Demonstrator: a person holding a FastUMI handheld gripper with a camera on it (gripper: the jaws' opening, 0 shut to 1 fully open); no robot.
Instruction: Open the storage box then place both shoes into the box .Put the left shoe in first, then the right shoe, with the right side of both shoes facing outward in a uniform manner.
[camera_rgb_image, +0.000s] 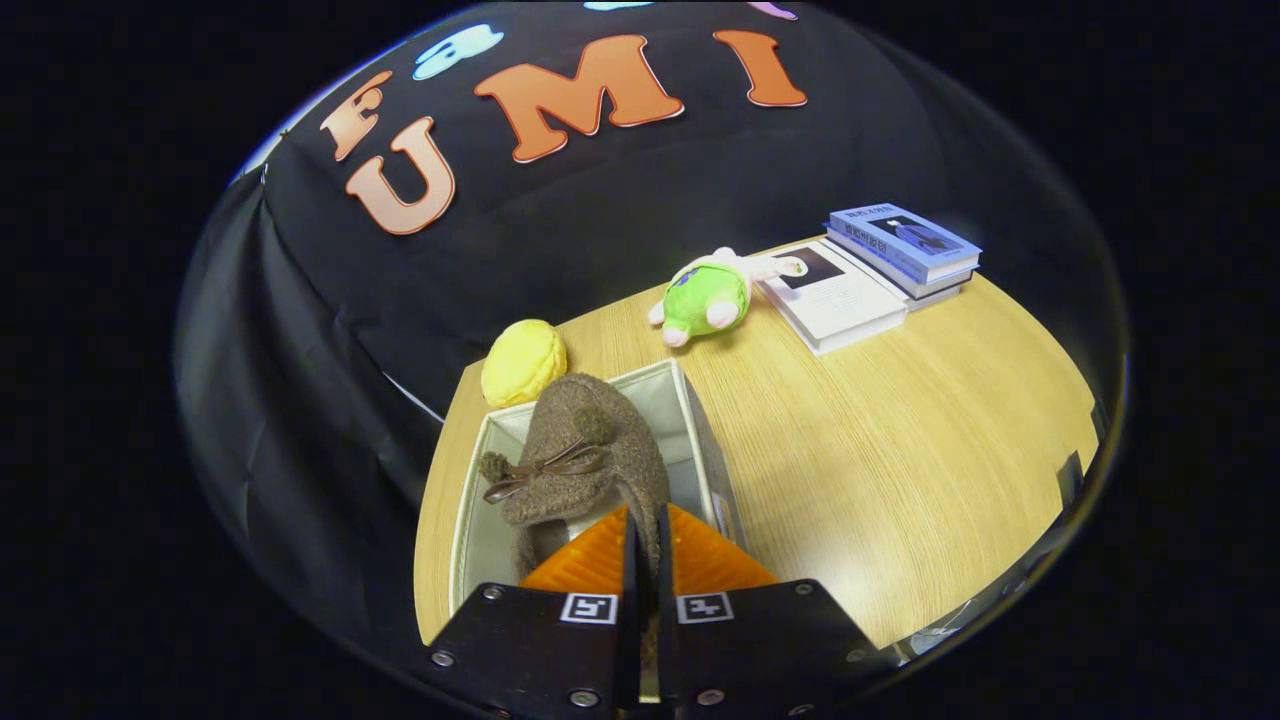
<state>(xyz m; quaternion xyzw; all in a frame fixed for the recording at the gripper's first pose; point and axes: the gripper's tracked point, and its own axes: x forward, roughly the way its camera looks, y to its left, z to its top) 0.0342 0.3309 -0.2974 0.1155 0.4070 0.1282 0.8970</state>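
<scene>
One brown shoe (585, 455) hangs pinched in the hand-held gripper (645, 535) over the open storage box (690, 420)

Black screwed tool (646, 525), square markers

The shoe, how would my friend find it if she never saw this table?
Start at the wooden table, then find the open grey box near its left end, in front of the yellow toy. The shoe hangs over that box, pinched at its rim in the claw. It is the only fuzzy brown thing, with a bow and two pom-poms.
</scene>
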